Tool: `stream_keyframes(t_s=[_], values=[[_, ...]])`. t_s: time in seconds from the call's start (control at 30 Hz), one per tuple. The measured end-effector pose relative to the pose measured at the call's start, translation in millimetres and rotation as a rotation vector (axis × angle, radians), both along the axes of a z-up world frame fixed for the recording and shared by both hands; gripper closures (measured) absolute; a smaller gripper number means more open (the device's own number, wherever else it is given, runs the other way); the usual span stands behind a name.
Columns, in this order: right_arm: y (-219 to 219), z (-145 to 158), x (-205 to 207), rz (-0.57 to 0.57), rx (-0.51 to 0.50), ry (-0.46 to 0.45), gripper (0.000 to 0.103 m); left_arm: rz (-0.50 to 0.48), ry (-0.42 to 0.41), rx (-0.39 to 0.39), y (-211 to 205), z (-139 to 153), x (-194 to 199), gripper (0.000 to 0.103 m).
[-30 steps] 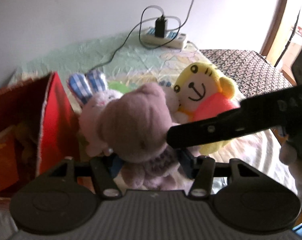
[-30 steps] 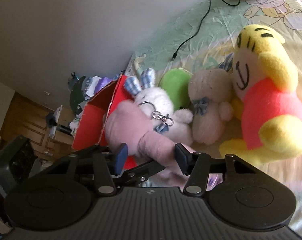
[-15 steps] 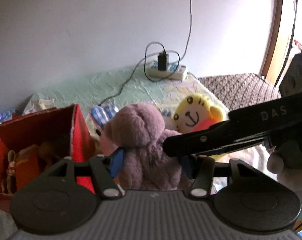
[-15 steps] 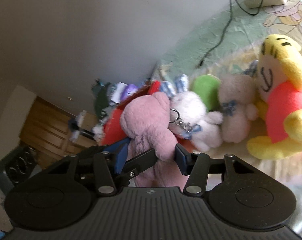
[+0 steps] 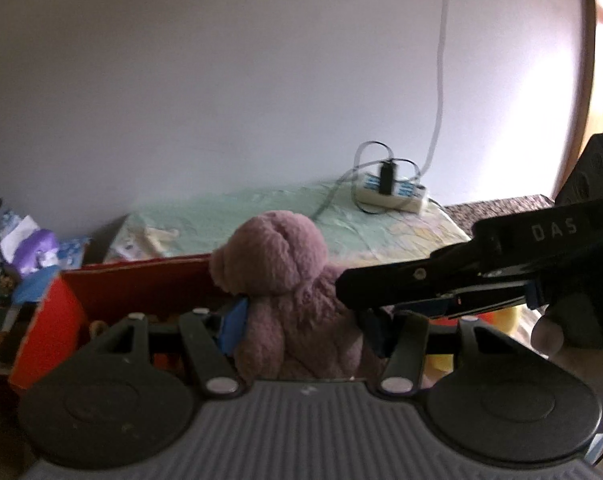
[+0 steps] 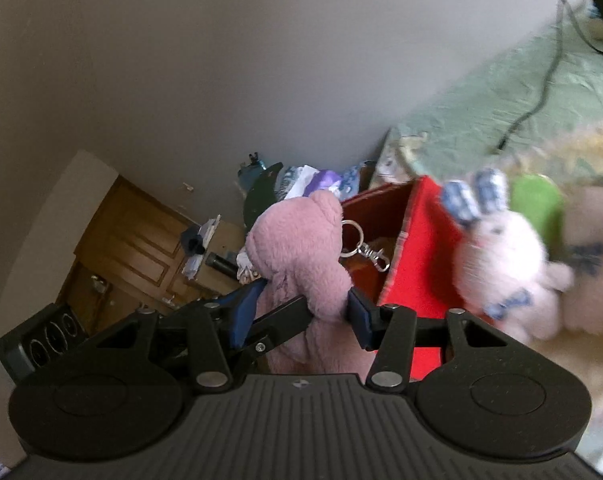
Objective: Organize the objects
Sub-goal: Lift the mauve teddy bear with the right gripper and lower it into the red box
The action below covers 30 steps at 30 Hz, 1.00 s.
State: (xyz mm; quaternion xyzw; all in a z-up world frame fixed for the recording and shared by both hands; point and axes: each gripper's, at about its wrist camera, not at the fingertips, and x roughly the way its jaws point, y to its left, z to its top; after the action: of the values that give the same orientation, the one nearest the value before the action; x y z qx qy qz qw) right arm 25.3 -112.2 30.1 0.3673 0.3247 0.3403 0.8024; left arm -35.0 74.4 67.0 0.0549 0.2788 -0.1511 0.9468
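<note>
Right wrist view blurred the white bunny (image 6: 505, 268); both the left claw (image 5: 301, 326) and the right claw (image 6: 303, 310) pinched the pink teddy bear (image 6: 301, 256), hiding its legs.

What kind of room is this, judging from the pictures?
Most likely a bedroom at home. Plush toys, such as the white bunny, lie on a bed with a printed green sheet. A power strip sits on it by the wall, and a wooden cabinet stands beyond.
</note>
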Motion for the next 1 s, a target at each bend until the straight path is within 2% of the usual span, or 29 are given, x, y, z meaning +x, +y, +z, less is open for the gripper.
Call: stream_keyframes(t_s=[0.33, 0.5, 0.63, 0.77, 0.83, 0.9, 1.0], values=[[101, -5, 51, -0.026, -0.029, 0.006, 0.050, 0.019, -0.007, 0.013, 104, -7, 37, 0.046], [139, -23, 77, -0.058, -0.023, 0.047, 0.050, 0.008, 0.010, 0.045, 148, -18, 62, 0.046], [163, -39, 96, -0.099, -0.010, 0.102, 0.050, -0.008, 0.036, 0.084, 178, -31, 84, 0.046], [179, -59, 111, -0.138, 0.025, 0.197, 0.050, -0.029, 0.063, 0.125, 195, -47, 105, 0.046], [189, -69, 118, -0.160, 0.041, 0.250, 0.050, -0.047, 0.080, 0.143, 201, -55, 115, 0.051], [196, -75, 122, -0.186, 0.034, 0.285, 0.050, -0.069, 0.094, 0.169, 204, -63, 120, 0.060], [201, -84, 127, -0.204, 0.014, 0.341, 0.050, -0.087, 0.129, 0.195, 207, -76, 131, 0.058]])
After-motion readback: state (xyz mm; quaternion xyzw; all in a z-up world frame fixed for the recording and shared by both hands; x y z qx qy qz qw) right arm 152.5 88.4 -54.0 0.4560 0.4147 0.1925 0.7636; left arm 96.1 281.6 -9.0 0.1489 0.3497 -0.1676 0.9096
